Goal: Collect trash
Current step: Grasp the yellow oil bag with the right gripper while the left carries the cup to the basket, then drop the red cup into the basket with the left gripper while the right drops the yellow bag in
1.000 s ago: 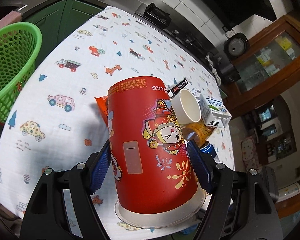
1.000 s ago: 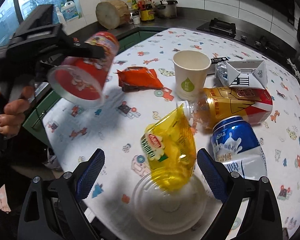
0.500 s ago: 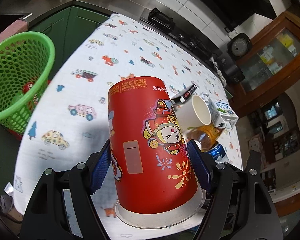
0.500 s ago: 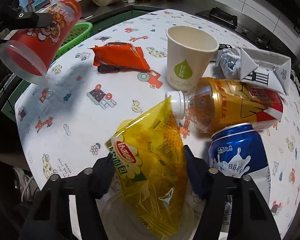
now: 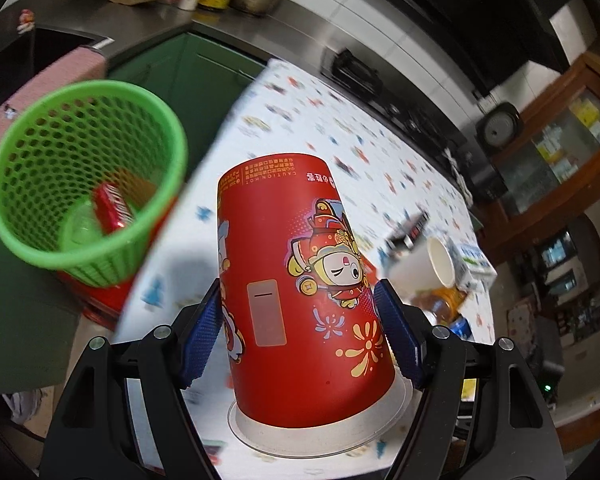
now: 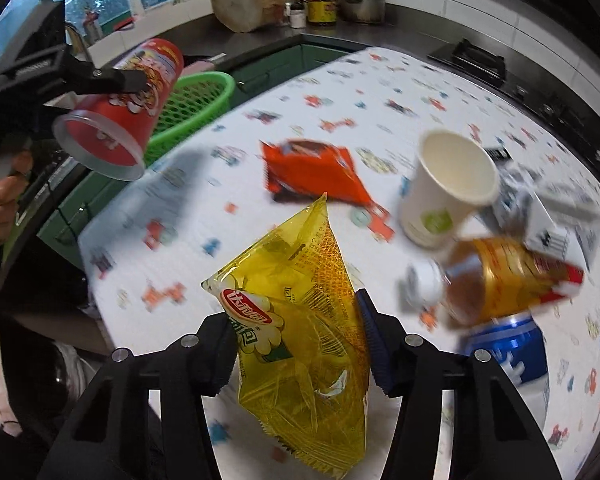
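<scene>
White cartoon-print tablecloth point(image 6: 284, 80) beside steel counter point(image 6: 400, 36), green cabinets. Left gripper point(image 5: 300, 332) clamped on red cup point(image 5: 296, 280) near green basket point(image 5: 80, 176). Right gripper point(image 6: 296, 344) closing on yellow wrapper point(image 6: 296, 320), lifted above table.

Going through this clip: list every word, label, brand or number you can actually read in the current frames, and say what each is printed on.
"CAUTION HOT": upside down near the base of the red paper cup held in the left tool.
Chinese characters on the cup: too small to read.
Red oval logo on the yellow snack bag between the closing jaws of the right tool: Chinese, not legible.
Blue can, bottle label, white carton, orange wrapper: blurred, unreadable.
</scene>
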### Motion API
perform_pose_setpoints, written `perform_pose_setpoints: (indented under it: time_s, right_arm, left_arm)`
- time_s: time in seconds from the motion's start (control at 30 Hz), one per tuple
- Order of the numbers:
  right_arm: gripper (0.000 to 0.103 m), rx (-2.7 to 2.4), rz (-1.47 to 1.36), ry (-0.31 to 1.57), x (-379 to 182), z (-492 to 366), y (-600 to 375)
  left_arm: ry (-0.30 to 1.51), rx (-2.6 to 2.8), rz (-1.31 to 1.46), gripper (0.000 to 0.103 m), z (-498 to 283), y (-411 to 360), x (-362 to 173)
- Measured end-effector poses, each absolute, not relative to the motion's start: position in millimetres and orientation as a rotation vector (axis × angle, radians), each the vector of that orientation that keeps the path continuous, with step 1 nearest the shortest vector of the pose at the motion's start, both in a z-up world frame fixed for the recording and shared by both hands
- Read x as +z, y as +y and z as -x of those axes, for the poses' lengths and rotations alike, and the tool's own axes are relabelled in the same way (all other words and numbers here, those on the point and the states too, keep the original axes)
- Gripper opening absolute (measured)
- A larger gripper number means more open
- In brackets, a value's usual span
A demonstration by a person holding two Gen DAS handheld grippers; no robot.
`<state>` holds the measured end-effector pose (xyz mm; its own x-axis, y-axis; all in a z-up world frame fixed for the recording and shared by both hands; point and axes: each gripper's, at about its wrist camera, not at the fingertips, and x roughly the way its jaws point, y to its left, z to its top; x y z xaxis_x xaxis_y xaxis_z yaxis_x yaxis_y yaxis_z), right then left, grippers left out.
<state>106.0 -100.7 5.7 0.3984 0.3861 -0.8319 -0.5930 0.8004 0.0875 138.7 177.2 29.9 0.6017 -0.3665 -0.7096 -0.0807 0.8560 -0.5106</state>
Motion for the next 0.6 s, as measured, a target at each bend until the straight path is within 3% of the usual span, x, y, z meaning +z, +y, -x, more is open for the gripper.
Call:
perform_pose_setpoints:
  time_s: [0.27, 0.6]
  right_arm:
    - [0.052, 0.715, 0.246, 0.955, 25, -126, -38]
    - [0.052, 0.796, 0.227, 0.966, 28, -162, 27]
  left_arm:
    - [0.883, -0.065, 0.542, 0.073, -163, 251, 35]
    - [0.929, 0.068, 0.55, 0.073, -208, 320, -2]
